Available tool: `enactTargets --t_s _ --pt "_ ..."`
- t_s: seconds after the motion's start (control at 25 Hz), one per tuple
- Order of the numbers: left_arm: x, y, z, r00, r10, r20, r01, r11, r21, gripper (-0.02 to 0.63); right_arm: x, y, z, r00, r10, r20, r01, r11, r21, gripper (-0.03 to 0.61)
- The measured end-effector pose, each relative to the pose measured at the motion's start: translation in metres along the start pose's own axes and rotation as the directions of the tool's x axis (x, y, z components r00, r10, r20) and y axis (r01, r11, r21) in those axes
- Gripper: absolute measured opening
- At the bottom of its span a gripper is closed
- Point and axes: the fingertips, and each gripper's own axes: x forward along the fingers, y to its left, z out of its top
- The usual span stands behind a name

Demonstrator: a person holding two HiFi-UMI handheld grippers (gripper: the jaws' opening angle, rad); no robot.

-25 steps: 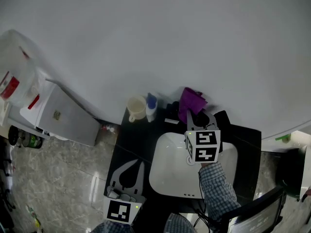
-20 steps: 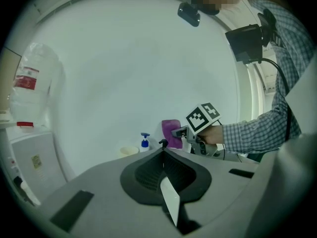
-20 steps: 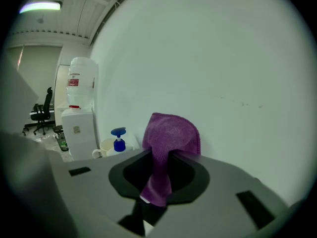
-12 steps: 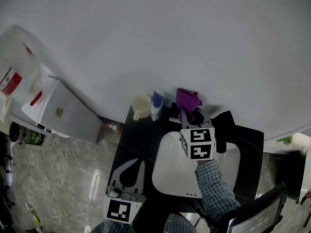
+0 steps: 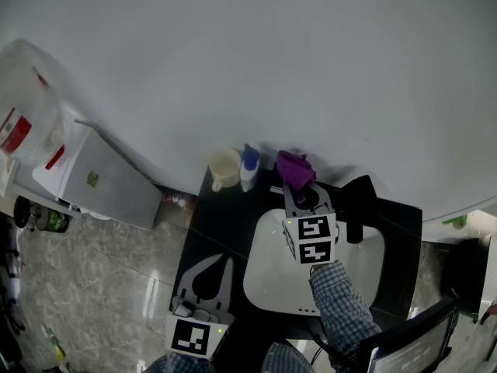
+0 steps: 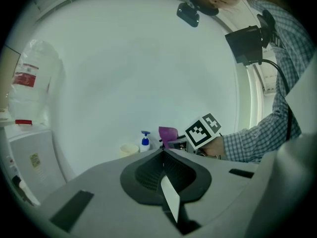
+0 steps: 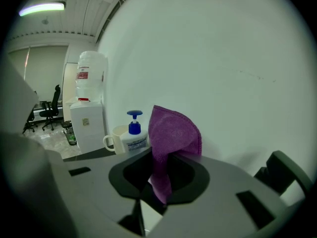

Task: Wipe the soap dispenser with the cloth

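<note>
Here, the soap dispenser point(image 5: 248, 167) is seen standing at the back of the black counter point(image 5: 208, 225), against the wall, with a cream mug point(image 5: 224, 170) just beside it. A purple cloth point(image 5: 294, 168) is pinched in the right gripper point(image 5: 298, 188). The jaws are closed on its lower part, and the rest stands up above them in a loose fold. The cloth is held near the dispenser, on the side away from the mug; whether the two touch cannot be made out. The right gripper is held over the back edge of the white sink point(image 5: 268, 290), jaws toward the wall, on a forearm in a checked sleeve point(image 5: 342, 308). The left gripper point(image 5: 210, 261) is held low over the counter's front, well apart, its jaws pressed together on nothing. The hand holding it is cut off by the frame edge.
</note>
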Motion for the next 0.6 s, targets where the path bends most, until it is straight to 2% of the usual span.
enactTargets --t_s 0.32,0.6 --pt "-0.003 0.003 -0.007 1.000 0.004 -0.012 -0.004 1.000 -0.006 0.002 0.015 0.026 -0.050 0.992 0.067 -0.110 -0.069 0.997 -0.022 0.075" --pt "-0.006 0.004 -0.012 1.000 0.006 -0.017 -0.006 1.000 -0.007 0.002 0.024 0.040 -0.065 0.984 0.105 -0.145 -0.116 0.990 -0.074 0.075"
